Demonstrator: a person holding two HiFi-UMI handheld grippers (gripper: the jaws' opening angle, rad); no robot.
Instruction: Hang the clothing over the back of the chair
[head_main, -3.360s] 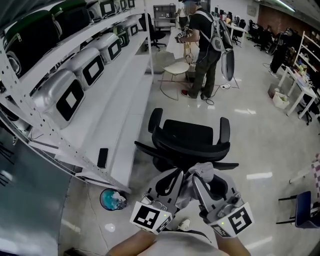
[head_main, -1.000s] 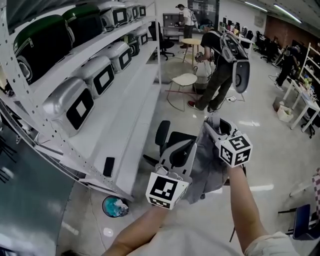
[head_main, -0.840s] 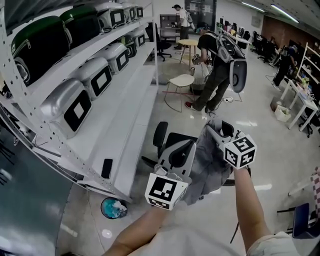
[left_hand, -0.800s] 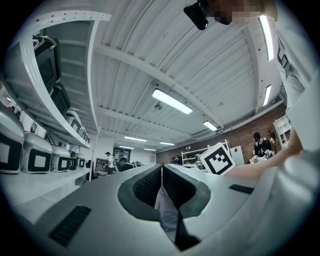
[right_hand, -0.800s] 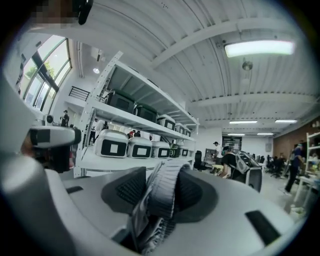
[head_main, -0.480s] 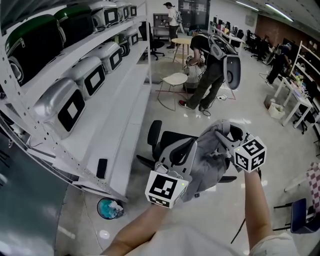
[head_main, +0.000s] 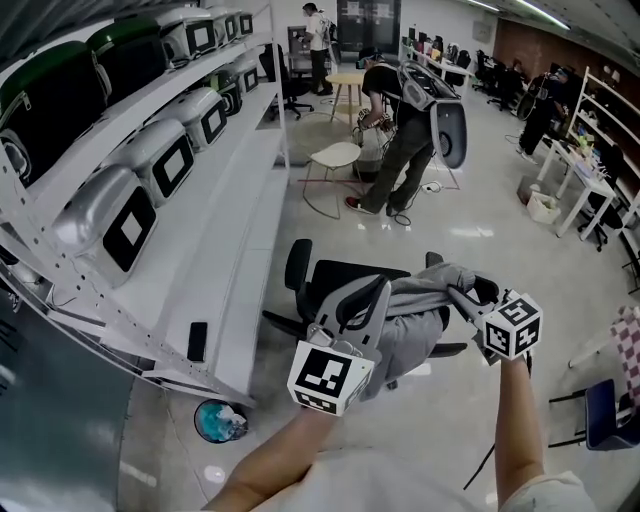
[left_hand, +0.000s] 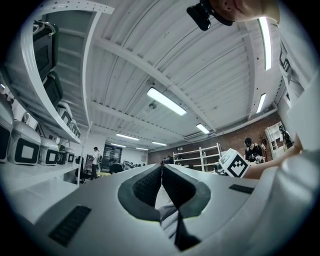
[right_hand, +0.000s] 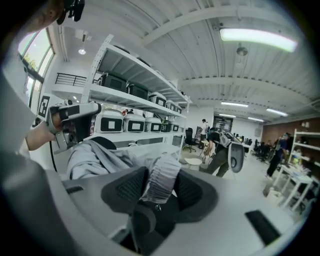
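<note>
The grey garment (head_main: 410, 340) is clamped at one end in the left gripper (head_main: 375, 295) and at the other in the right gripper (head_main: 462, 293), stretched above the black chair (head_main: 350, 275). White shelving (head_main: 225, 240) is seen alongside, on pale floor (head_main: 480, 250).

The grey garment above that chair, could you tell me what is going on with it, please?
A person holds a gripper in each hand. The left gripper and right gripper each clamp the grey garment, spread between them above the black office chair. Whether it touches the backrest yet is unclear.
</note>
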